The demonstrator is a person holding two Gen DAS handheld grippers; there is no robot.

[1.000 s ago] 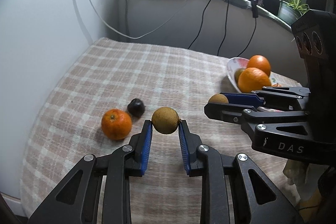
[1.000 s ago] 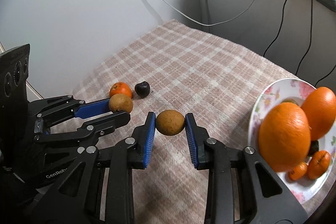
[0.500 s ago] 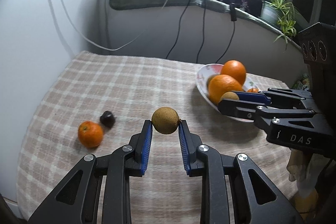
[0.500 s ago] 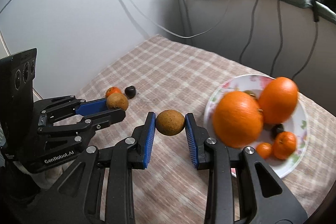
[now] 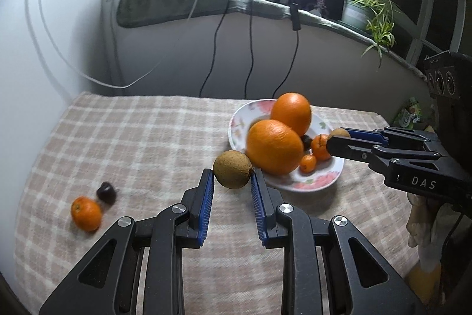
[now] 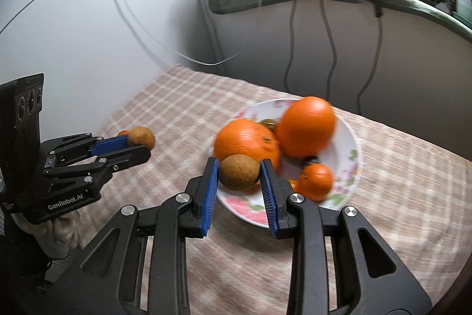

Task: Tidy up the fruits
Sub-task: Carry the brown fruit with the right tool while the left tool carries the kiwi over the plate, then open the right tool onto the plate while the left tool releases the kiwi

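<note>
On the checked cloth (image 5: 141, 138) sits a plate (image 5: 321, 182) of oranges, and the left gripper (image 5: 232, 183) and right gripper (image 6: 239, 176) each squeeze a brown fruit (image 5: 233, 169) (image 6: 239, 172) near it.

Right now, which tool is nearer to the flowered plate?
Right. The right tool is over the plate rim beside the oranges; the left tool is short of it, above the cloth.
</note>
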